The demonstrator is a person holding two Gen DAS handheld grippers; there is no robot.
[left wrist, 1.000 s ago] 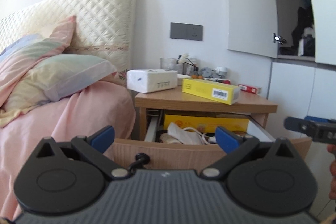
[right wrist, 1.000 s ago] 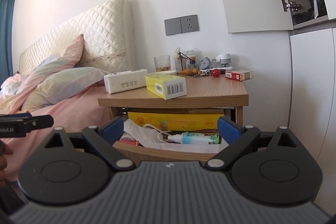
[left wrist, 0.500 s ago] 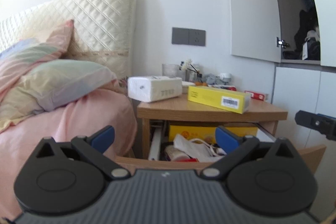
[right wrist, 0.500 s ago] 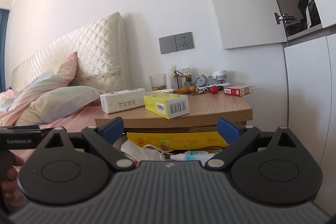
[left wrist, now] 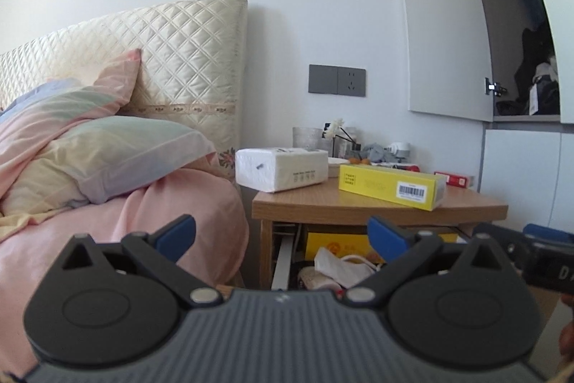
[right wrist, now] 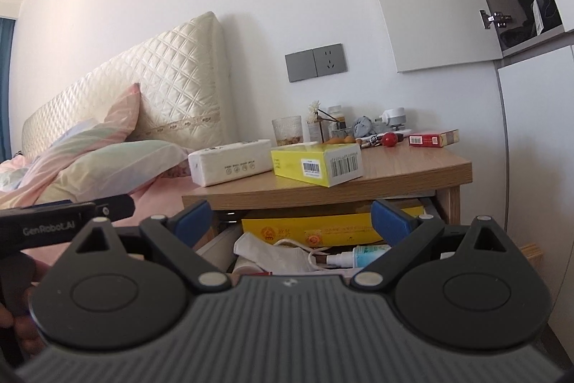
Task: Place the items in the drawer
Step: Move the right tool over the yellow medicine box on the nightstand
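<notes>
A wooden nightstand (left wrist: 376, 209) (right wrist: 394, 174) stands beside the bed with its drawer (right wrist: 323, 250) pulled open. The drawer holds a yellow box, white cloth, a cable and a small spray bottle (right wrist: 362, 255). On top lie a white tissue pack (left wrist: 281, 167) (right wrist: 229, 166), a long yellow box (left wrist: 393, 185) (right wrist: 317, 164) and a red cigarette pack (right wrist: 432, 139). My left gripper (left wrist: 281, 234) is open and empty, in front of the drawer. My right gripper (right wrist: 290, 219) is open and empty, also facing the drawer.
A bed with pink sheets and pillows (left wrist: 107, 160) lies left of the nightstand. A glass (right wrist: 287, 130), small bottles and a red ball (right wrist: 390, 139) crowd the back of the top. White cabinets (left wrist: 520, 167) stand to the right, one upper door ajar.
Both grippers have risen and tilted upward, so the nightstand and drawer sit lower in both views. Nothing was grasped or moved.
</notes>
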